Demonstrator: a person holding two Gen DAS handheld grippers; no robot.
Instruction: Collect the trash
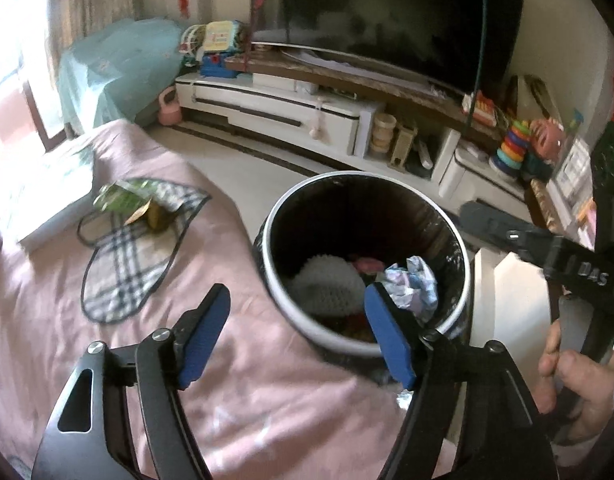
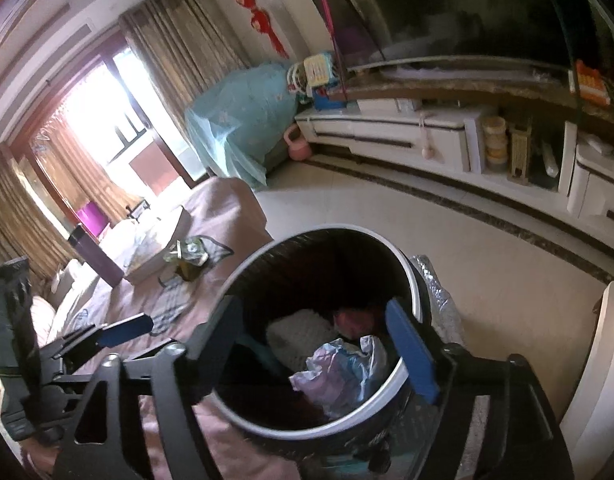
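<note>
A round white-rimmed trash bin (image 1: pixel 465 264) with a black liner stands beside a pink-covered table (image 1: pixel 235 400). Inside lie a crumpled pale wrapper (image 1: pixel 413 280), a white knitted thing (image 1: pixel 327 284) and something pink. My left gripper (image 1: pixel 297 336) is open and empty, over the bin's near rim and the table edge. My right gripper (image 2: pixel 319 340) is open and empty, right above the bin (image 2: pixel 411 280), with the crumpled wrapper (image 2: pixel 343 372) below it. A green wrapper (image 1: pixel 125 198) and a brown packet lie on a checked cloth (image 1: pixel 123 264) on the table; the green wrapper also shows in the right wrist view (image 2: pixel 189 250).
A white box (image 1: pixel 39 200) sits at the table's far left, a purple bottle (image 2: pixel 95 256) beside it. A TV stand (image 1: pixel 291 108) with toys and a large TV (image 1: pixel 403 12) fills the far wall. Tiled floor (image 2: pixel 487 264) lies between. The left gripper (image 2: pixel 123 330) shows in the right wrist view.
</note>
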